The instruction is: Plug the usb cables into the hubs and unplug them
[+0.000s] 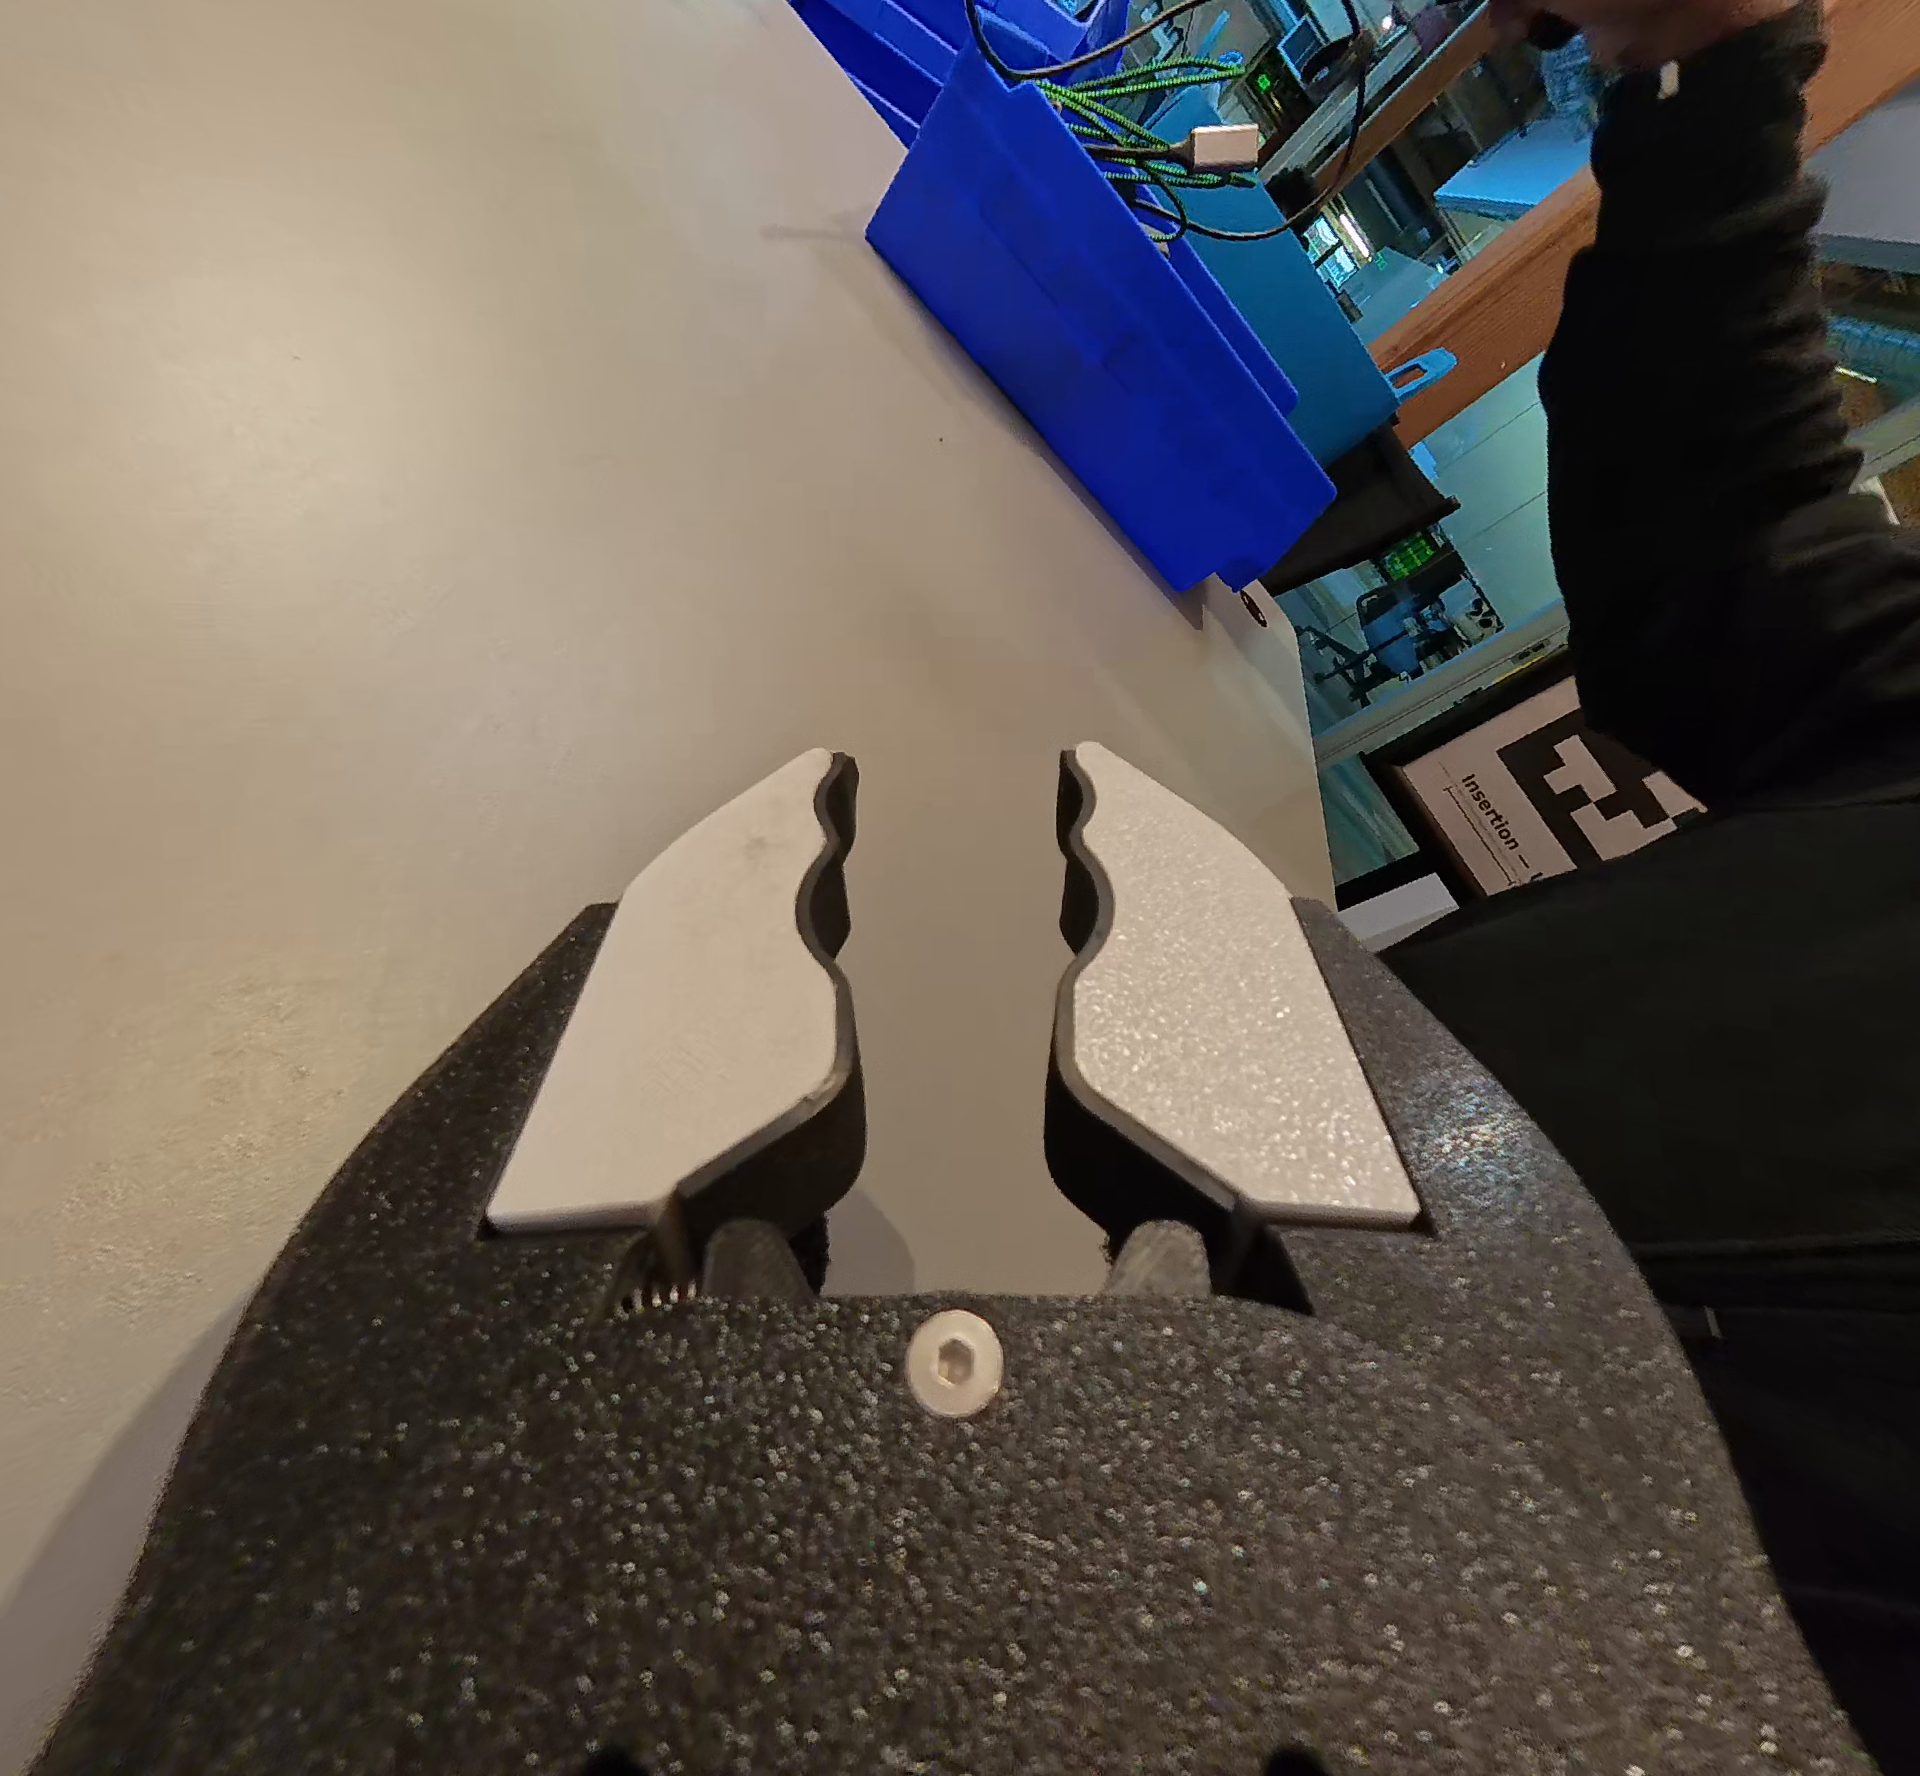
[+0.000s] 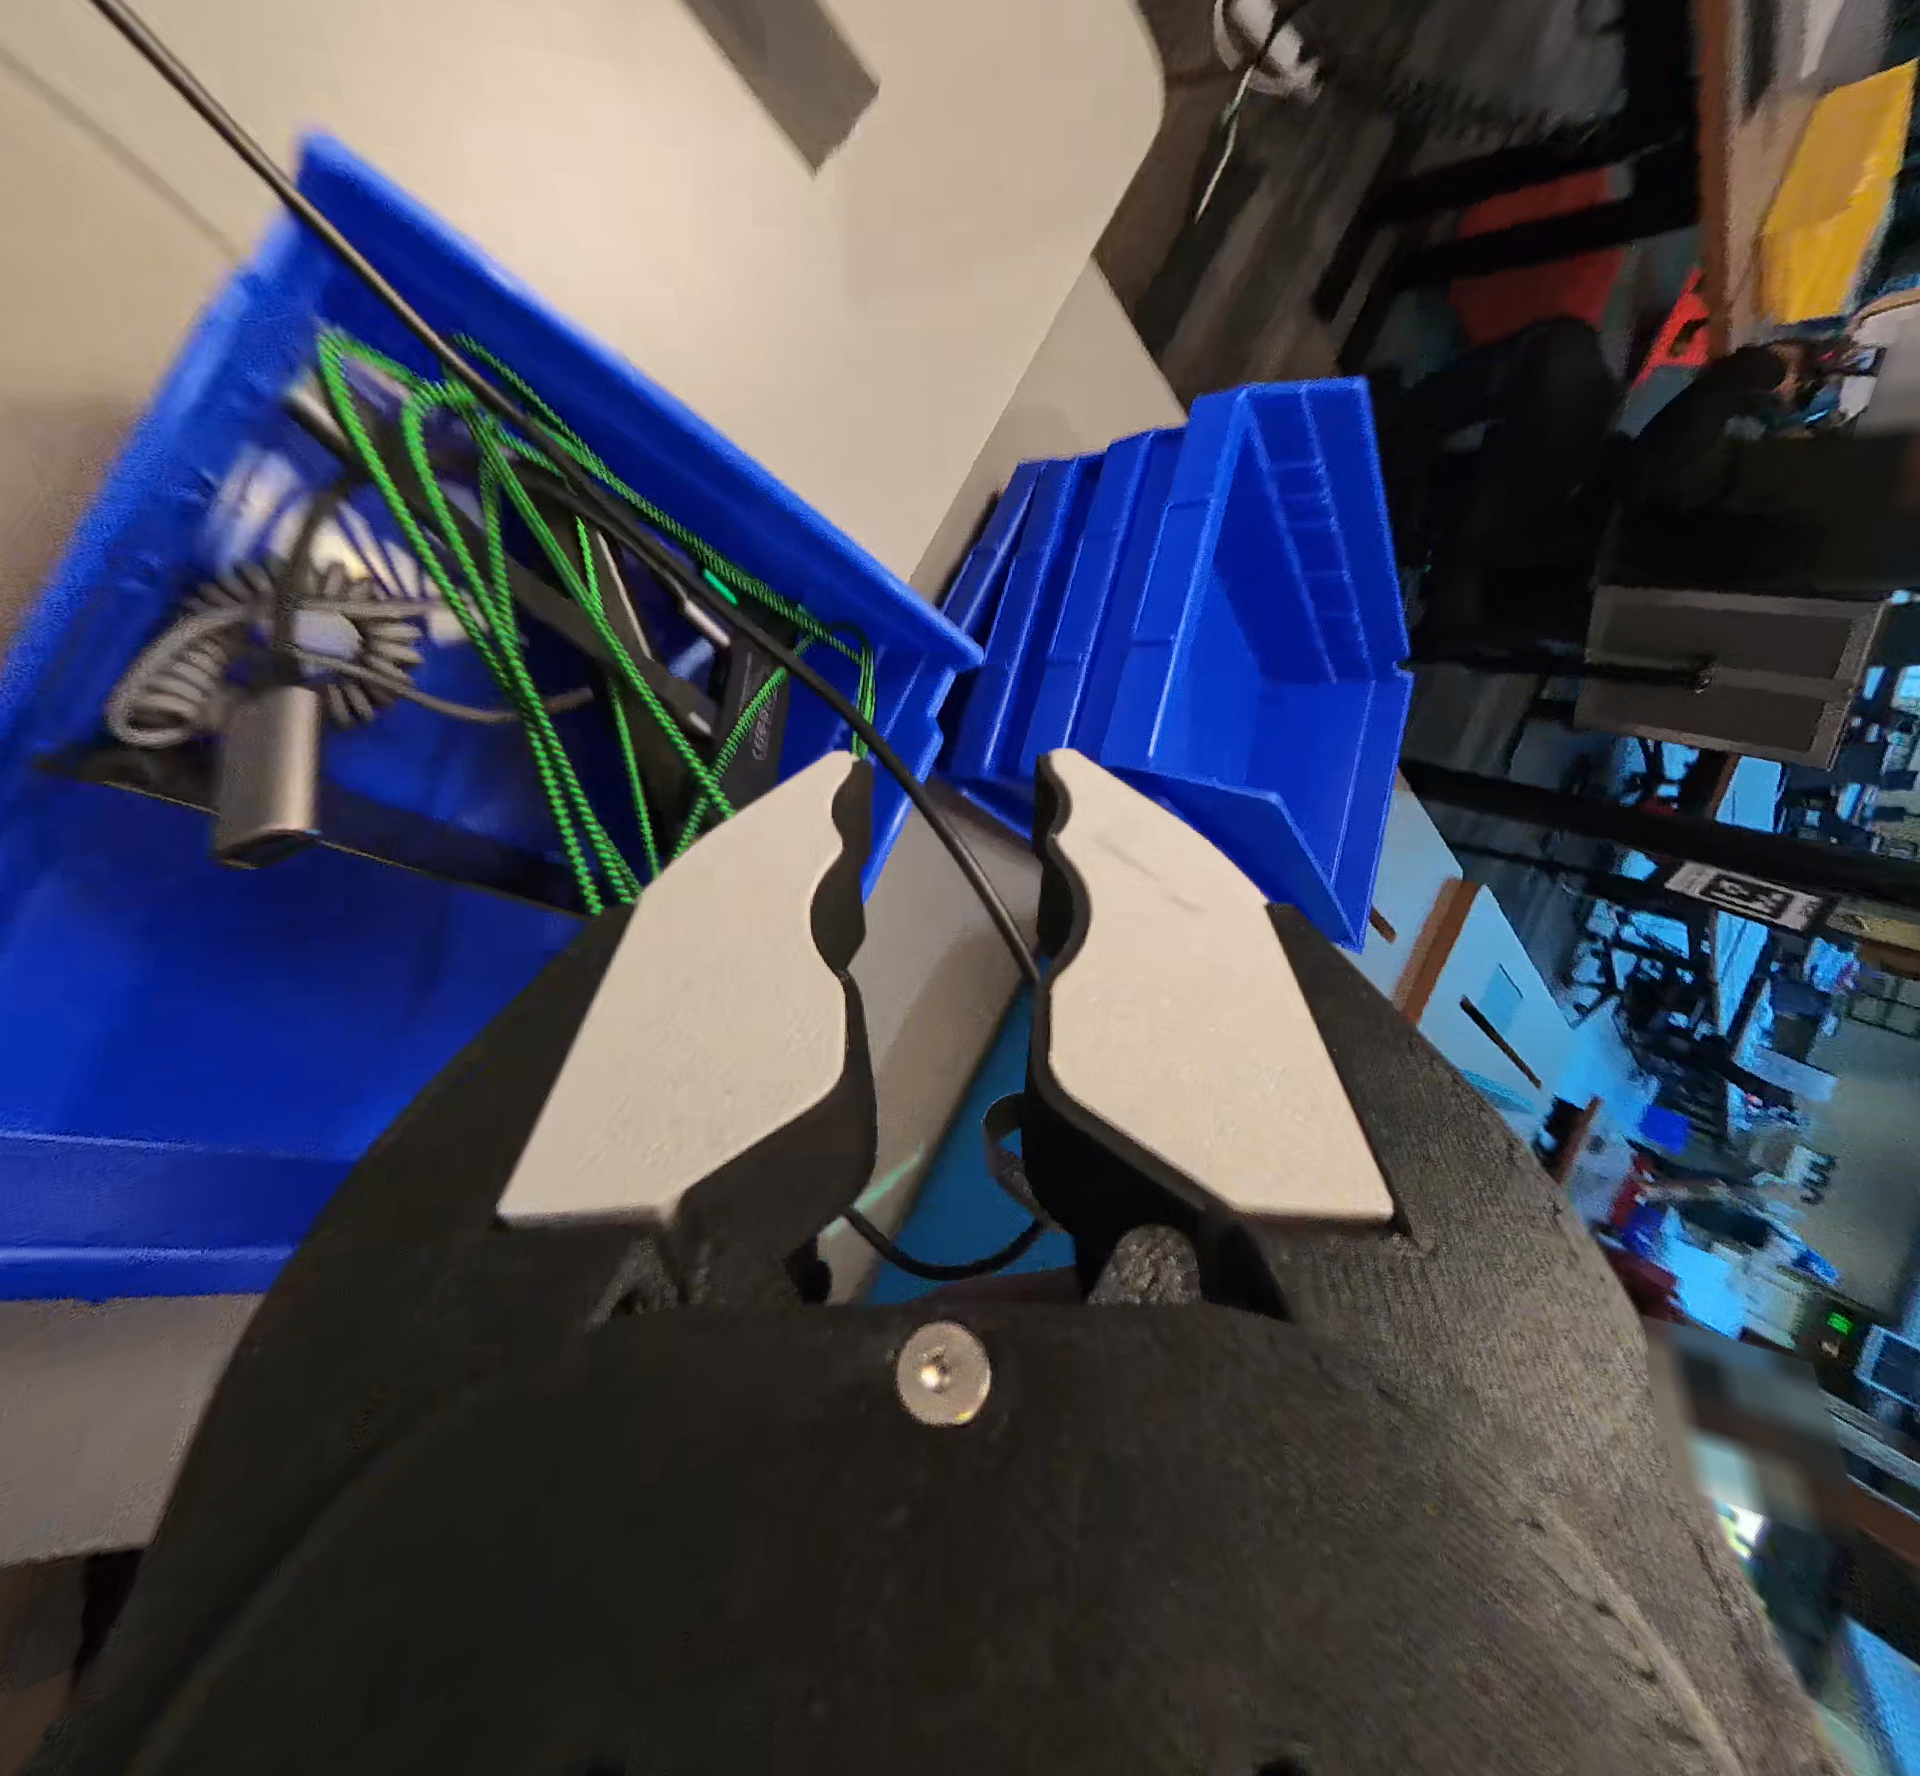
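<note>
Here the right gripper [image 2: 945, 791] hangs just above the cable bin [image 2: 644, 438], jaws apart — a thin black cable [image 2: 644, 531] runs slantwise between them, ungripped. The left gripper [image 1: 956, 781] sits farther off over the bare surface [image 1: 416, 479] — jaws likewise parted, empty.

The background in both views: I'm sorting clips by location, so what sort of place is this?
Probably a workshop or robotics lab: blue storage bins holding tangled cables on a pale table, with racks of equipment behind.
</note>
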Motion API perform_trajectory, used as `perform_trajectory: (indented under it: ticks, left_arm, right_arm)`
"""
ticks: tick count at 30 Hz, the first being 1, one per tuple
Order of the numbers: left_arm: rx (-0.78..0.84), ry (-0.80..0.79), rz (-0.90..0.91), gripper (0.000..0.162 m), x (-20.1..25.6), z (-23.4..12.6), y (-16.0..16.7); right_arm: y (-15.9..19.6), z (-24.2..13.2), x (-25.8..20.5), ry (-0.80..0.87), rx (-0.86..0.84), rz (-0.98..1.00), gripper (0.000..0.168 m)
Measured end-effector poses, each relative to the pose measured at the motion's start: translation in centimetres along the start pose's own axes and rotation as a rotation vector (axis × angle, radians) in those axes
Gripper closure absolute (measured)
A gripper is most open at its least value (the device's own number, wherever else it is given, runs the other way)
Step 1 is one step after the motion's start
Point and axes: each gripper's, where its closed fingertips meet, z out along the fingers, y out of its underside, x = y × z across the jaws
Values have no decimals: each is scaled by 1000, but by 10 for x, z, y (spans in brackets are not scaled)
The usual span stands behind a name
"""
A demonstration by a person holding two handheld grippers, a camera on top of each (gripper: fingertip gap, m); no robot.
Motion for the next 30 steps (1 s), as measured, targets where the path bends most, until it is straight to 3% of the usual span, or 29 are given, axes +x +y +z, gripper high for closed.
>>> perform_trajectory:
  ticks: [4, 8, 12, 14, 18, 23, 26, 30]
  left_arm:
    - [25, 3, 23, 125, 3, -2, -4]
    - [69, -21, 123, 124, 11, -6, -14]
    - [171, -192, 319, 115, 12, -18, -32]
    - [269, -307, 414, 103, 15, -33, -44]
    - [468, -627, 553, 85, 27, -98, -50]
    - [578, -1105, 664, 82, 56, -208, -18]
    - [518, -1340, 575, 79, 55, -266, 8]
    - [392, -1541, 297, 76, 33, -325, 54]
  right_arm:
    - [-6, -50, -23, 2, 223, 153, 140]
    - [16, -85, -91, -106, 475, 300, 137]
    - [37, -106, -163, -258, 759, 489, 131]
    - [51, -102, -191, -297, 789, 569, 123]
    - [78, -76, -232, -281, 725, 621, 106]
    - [92, -55, -251, -260, 712, 682, 98]
    - [88, -45, -253, -248, 707, 673, 96]
    - [81, -39, -251, -245, 711, 670, 98]
